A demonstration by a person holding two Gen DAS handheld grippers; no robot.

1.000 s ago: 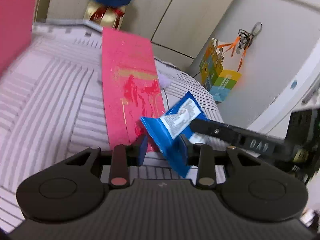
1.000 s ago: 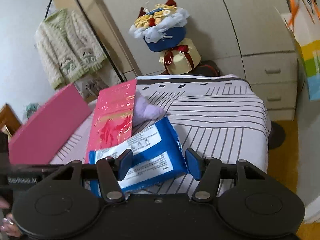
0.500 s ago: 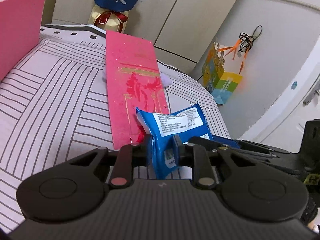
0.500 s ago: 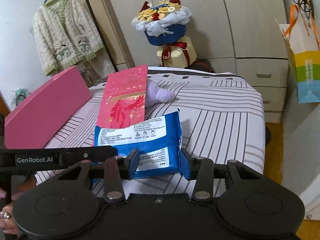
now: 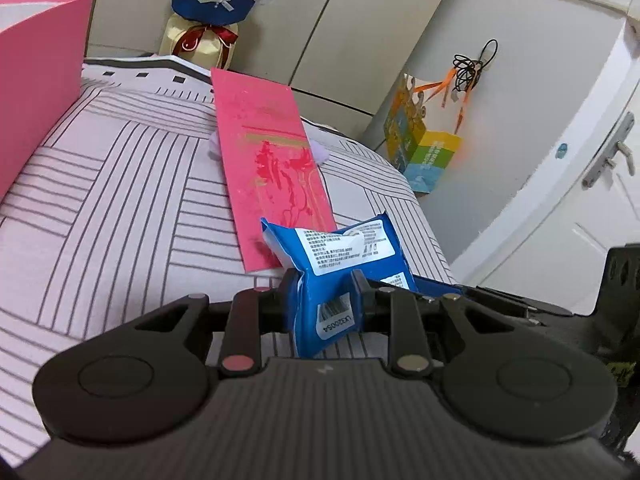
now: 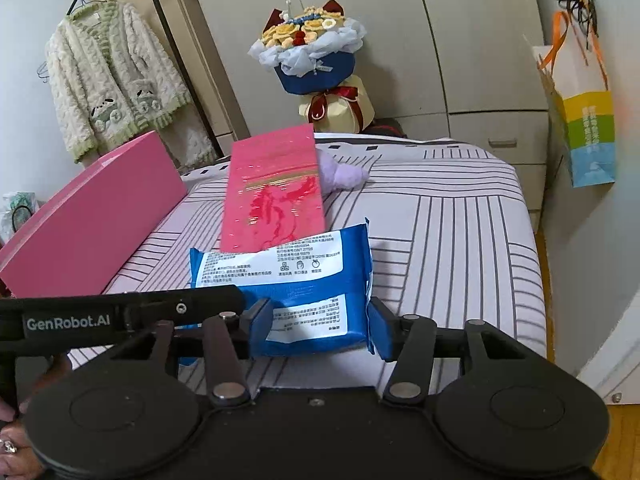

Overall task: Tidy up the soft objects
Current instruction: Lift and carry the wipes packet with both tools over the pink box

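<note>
A soft blue packet with white labels [image 5: 340,256] [image 6: 304,280] is held over the striped bed [image 5: 120,200]. My left gripper [image 5: 324,304] is shut on one end of it, squeezing it narrow. My right gripper [image 6: 318,326] is shut on the other end, its blue pads against both sides. A long pink-red envelope [image 5: 272,160] [image 6: 276,192] lies on the bed just beyond the packet. A lilac plush item [image 6: 344,172] is partly hidden under the envelope's far right side.
A large pink box [image 6: 88,220] [image 5: 36,72] stands along the bed's left side. A flower bouquet [image 6: 312,60] stands by the wardrobe beyond the bed. A colourful paper bag [image 6: 580,120] hangs at the right. A cream cardigan [image 6: 112,76] hangs at the left.
My left gripper has closed on the packet's end, which it only straddled a second ago. My right gripper has narrowed onto the other end. The packet has levelled out.
</note>
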